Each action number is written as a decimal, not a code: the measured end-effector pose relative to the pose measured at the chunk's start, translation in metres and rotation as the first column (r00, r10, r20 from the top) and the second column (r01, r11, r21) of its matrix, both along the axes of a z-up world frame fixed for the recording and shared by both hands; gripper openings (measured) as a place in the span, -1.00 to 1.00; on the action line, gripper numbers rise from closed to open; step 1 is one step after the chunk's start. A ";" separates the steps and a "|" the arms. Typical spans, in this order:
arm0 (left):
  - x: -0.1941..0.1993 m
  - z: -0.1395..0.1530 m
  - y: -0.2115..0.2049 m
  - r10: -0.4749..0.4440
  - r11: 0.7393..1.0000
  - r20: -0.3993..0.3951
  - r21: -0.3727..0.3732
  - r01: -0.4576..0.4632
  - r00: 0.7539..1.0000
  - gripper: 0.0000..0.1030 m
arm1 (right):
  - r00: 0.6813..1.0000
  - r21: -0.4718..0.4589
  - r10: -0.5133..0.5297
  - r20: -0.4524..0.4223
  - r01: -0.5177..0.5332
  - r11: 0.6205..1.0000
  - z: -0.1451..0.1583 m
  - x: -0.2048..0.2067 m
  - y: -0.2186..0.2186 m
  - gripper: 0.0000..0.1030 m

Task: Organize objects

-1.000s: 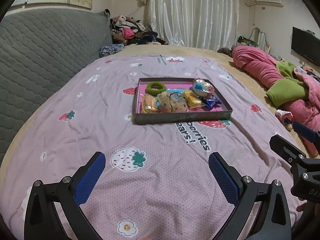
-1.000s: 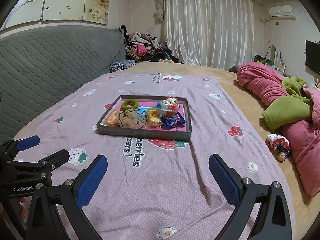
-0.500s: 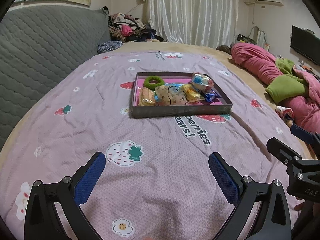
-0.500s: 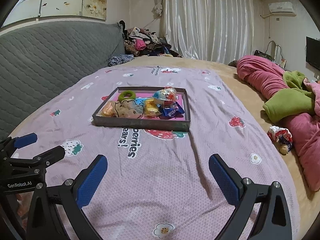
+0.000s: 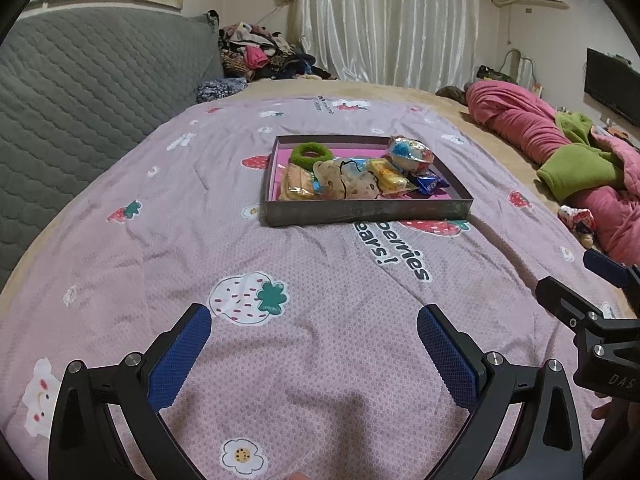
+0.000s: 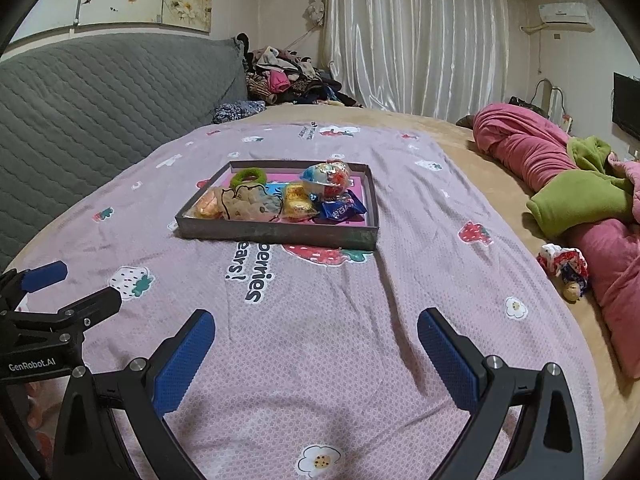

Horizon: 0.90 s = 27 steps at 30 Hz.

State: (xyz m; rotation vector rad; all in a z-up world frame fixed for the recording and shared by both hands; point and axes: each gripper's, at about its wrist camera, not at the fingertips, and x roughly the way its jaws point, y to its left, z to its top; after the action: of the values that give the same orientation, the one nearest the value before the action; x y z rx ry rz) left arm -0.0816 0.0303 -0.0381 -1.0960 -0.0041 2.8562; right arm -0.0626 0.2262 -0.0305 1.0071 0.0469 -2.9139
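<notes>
A dark shallow tray (image 5: 368,211) (image 6: 276,237) with a pink floor sits mid-bed on the pink strawberry sheet. It holds a green fuzzy ring (image 5: 311,154) (image 6: 249,177), several snack packets (image 5: 298,186) (image 6: 296,202), a cookie-print pouch (image 5: 348,182) (image 6: 248,204), a blue wrapper (image 5: 428,185) (image 6: 343,210) and a round colourful toy (image 5: 410,154) (image 6: 327,178). My left gripper (image 5: 314,332) hovers open above the sheet, well short of the tray, nothing between its blue pads. My right gripper (image 6: 316,336) is open and empty too, beside the left.
A grey quilted headboard (image 5: 80,92) lines the left side. Pink and green bedding (image 6: 568,184) is bunched along the right, with a small doll (image 6: 566,266) beside it. Clothes (image 6: 288,80) are piled at the far end by the curtain. Open sheet lies between grippers and tray.
Both grippers have risen and tilted a little, so the tray sits slightly lower and nearer in both views. Their fingers stay spread; nothing in the tray has moved.
</notes>
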 end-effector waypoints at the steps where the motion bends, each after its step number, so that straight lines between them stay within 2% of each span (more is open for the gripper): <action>1: 0.000 -0.001 0.000 0.000 1.000 0.001 0.004 0.000 1.000 1.00 | 1.000 0.000 0.000 0.002 0.000 1.000 -0.001 0.000 0.000 0.99; 27: -0.007 -0.012 0.001 0.014 1.000 0.000 0.004 -0.014 1.000 1.00 | 1.000 0.014 0.000 0.025 0.000 1.000 -0.014 -0.005 -0.001 0.99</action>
State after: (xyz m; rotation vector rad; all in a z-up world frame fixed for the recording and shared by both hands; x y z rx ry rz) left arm -0.0891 0.0313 -0.0499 -1.1003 -0.0180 2.8673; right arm -0.0679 0.2256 -0.0442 1.0455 0.0667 -2.9048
